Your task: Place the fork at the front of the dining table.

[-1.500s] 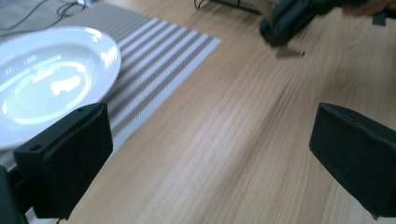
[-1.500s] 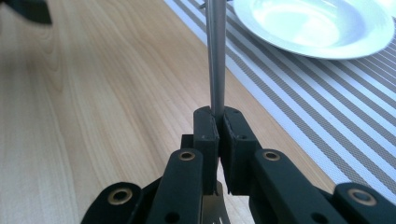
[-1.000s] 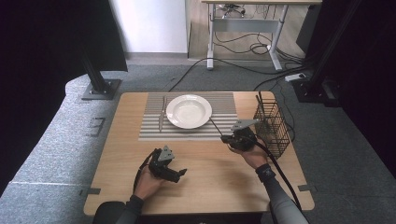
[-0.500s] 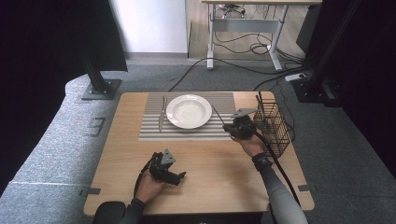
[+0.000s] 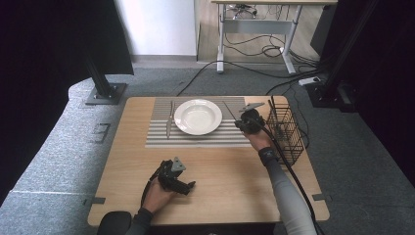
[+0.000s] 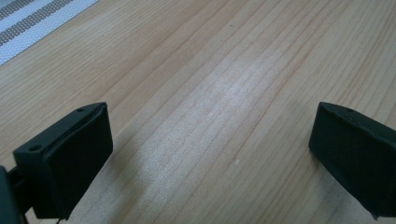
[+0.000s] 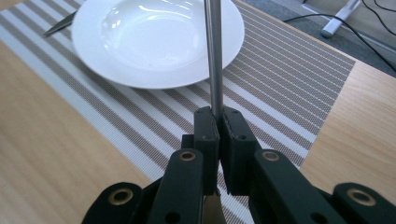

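My right gripper (image 5: 241, 123) is shut on a slim silver piece of cutlery (image 5: 231, 110), over the right part of the striped placemat (image 5: 230, 138). In the right gripper view the cutlery (image 7: 215, 56) rises straight out of the closed jaws (image 7: 218, 119) and crosses the rim of the white plate (image 7: 154, 42). The plate (image 5: 198, 116) sits in the middle of the mat, with a fork (image 5: 169, 122) lying at its left. My left gripper (image 5: 189, 185) rests low on the bare wood near the front edge. Its jaws (image 6: 210, 154) stand wide apart with nothing between them.
A black wire basket (image 5: 284, 129) stands at the table's right edge, just right of my right hand, with several utensils standing in it. A cable trails from the right gripper along the forearm. Bare wood (image 5: 230, 176) lies between the two hands.
My right gripper has carried the cutlery away from the person, from the wood beside the basket onto the mat near the plate. The left gripper has stayed put.
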